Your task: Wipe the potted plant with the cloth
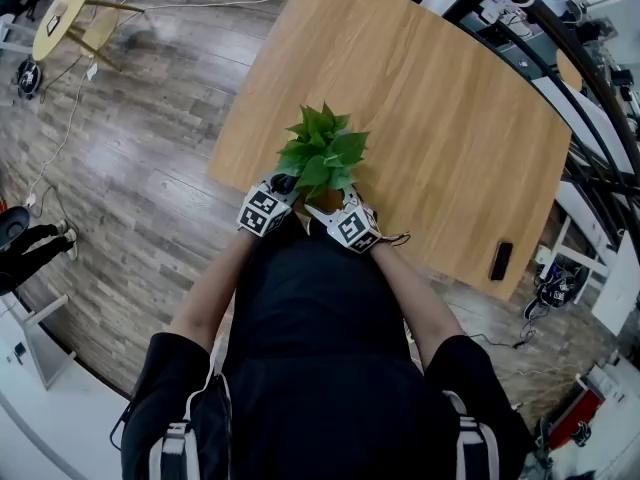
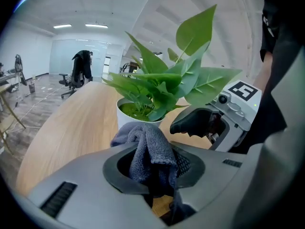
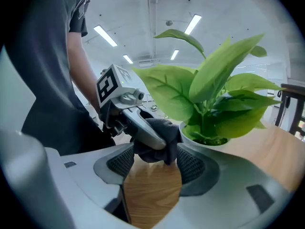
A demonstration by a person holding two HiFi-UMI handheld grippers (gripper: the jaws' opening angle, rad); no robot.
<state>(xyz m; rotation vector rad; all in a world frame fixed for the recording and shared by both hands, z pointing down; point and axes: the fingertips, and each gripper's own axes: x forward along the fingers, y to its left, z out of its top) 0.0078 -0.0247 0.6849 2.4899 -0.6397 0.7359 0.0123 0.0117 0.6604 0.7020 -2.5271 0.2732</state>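
A potted plant [image 1: 322, 151] with broad green leaves stands in a white pot [image 2: 129, 117] near the front edge of the wooden table [image 1: 430, 118]. My left gripper [image 2: 152, 168] is shut on a bunched grey cloth [image 2: 148, 149], held just short of the pot's near side. My right gripper [image 3: 155, 171] stands open, bare wood showing between its pads [image 3: 198, 166]. Right in front of it are the left gripper's tip and the cloth [image 3: 159, 144], with the pot [image 3: 202, 144] to their right. In the head view both grippers, left [image 1: 272, 200] and right [image 1: 345, 218], flank the pot under the leaves.
A dark phone [image 1: 501, 260] lies near the table's front right corner. The table's front edge runs just behind the grippers, against the person's body. A small round table [image 1: 62, 13] stands on the wood floor far left. Office chairs [image 2: 76, 75] stand beyond the table.
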